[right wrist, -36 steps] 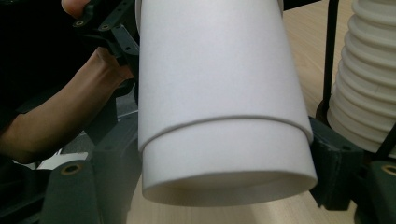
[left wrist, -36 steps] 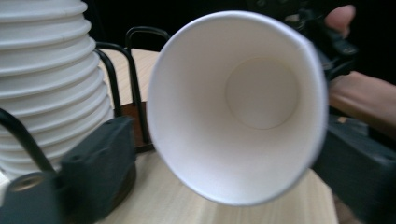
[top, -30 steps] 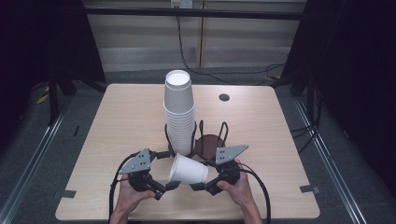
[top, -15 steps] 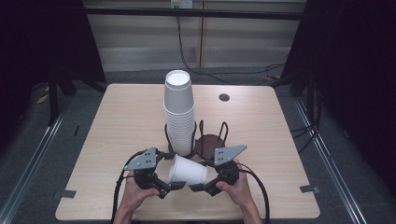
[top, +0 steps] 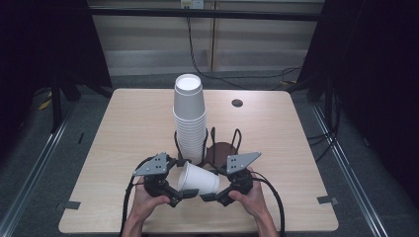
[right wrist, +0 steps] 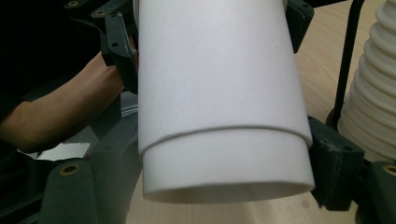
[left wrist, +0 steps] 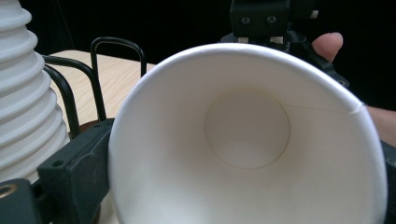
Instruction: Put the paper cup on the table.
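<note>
Near the front edge of the light wooden table [top: 123, 128], at left: left gripper [top: 184, 195], jaws closed to the width of the white paper cup [top: 198, 178] and pressed against its wall at the open mouth end. Seen along those jaws, straight into the cup's mouth [left wrist: 247, 140] down to its round bottom.

Held off the surface, lying on its side between the two hands, mouth to the left and base to the right. Probably gripped at both ends so that each hand can pull or twist against the other. A step around the wall near the base [right wrist: 219, 93]; cannot tell whether one stepped cup or two nested ones being parted.

At right: right gripper [top: 210, 195], jaws likewise narrowed onto the base end, one on either side, touching.

Just behind, toward the table's middle: tall stack of white paper cups [top: 189, 118] upside down in a black wire holder [top: 225, 143], kept close, likely as the source or destination.
</note>
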`<state>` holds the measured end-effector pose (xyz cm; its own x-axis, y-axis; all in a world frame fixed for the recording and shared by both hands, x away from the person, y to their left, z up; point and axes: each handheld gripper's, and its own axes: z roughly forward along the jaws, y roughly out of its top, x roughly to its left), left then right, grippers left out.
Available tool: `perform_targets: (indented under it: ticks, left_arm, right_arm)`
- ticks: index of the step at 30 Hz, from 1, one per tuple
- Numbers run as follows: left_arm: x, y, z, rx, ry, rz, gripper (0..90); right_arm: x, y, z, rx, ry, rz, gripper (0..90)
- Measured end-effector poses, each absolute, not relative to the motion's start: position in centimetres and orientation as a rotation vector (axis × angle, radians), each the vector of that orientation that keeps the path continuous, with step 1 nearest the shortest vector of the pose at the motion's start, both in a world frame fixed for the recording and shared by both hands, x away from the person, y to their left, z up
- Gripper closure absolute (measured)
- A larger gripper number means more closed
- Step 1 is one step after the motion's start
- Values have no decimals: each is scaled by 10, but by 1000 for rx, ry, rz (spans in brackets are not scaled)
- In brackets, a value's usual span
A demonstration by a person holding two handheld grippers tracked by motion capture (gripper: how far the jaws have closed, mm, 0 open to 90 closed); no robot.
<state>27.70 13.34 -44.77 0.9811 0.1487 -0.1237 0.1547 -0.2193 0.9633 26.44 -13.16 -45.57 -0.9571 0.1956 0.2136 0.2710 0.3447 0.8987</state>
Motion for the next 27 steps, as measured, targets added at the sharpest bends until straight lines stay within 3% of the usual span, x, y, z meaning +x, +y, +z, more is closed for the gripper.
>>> perform_targets:
  ticks: [13, 18, 27]
  left_arm:
    - [277, 134, -445, 1837, 207, 0, 94]
    - [276, 135, -444, 1863, 223, 28, 94]
    - [279, 148, -439, 1883, 283, 59, 95]
  right_arm:
    - [264, -133, -466, -482, -2497, -1761, 178]
    - [261, -140, -469, -560, -2492, -1833, 119]
    - [254, -159, -470, -764, -2482, -2002, 127]
